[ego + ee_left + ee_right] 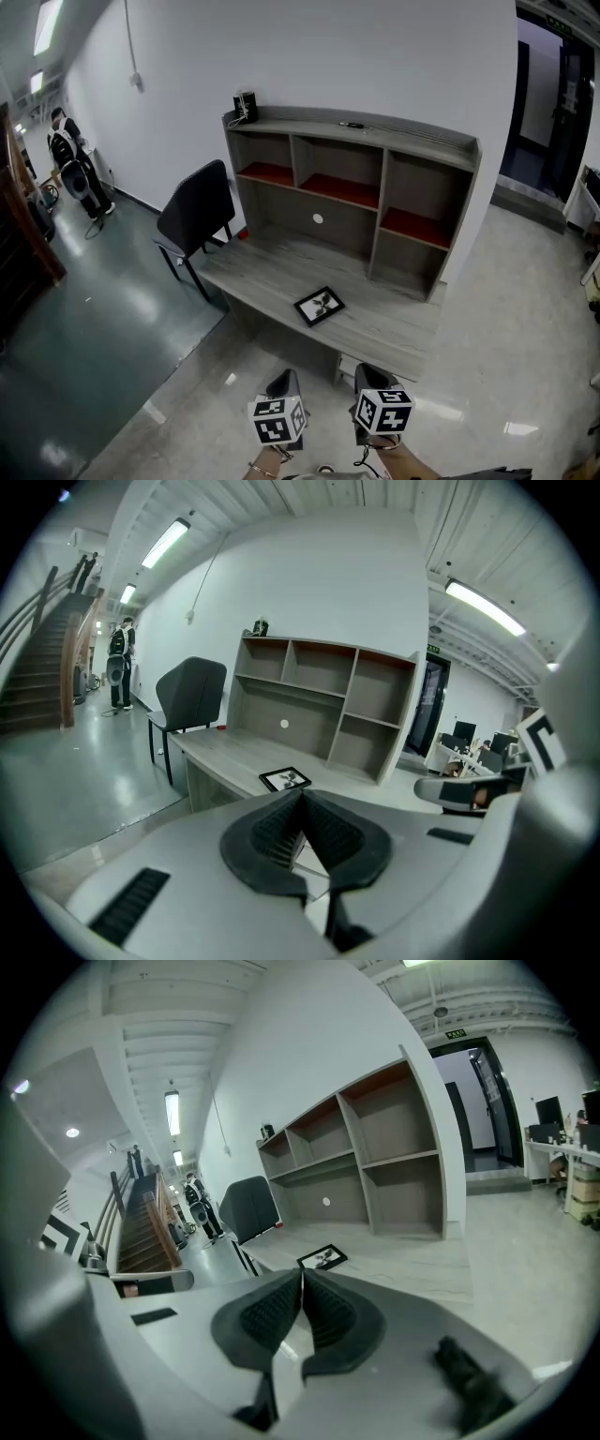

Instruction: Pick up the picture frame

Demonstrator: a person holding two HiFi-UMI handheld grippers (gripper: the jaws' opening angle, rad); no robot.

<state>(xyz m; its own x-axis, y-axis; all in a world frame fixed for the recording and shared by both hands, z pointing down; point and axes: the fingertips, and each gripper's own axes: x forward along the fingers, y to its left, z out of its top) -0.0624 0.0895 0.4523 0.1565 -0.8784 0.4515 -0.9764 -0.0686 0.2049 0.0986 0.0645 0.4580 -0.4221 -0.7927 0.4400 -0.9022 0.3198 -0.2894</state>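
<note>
— Grey wooden desk (394,328), middle of the head view: where's the picture frame (319,306)?
— Lying flat on it, near the front edge, untouched.
— And the jaws?
— Left gripper (302,795) and right gripper (302,1271) both clenched on nothing, lower centre, short of the desk.

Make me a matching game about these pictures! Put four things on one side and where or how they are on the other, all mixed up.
1. picture frame
2. chair
3. left tool
4. person

A. shut, nothing in it
B. lying flat on the desk
C. standing far off in the background
D. standing beside the desk

Pairs: 1-B, 2-D, 3-A, 4-C
</note>
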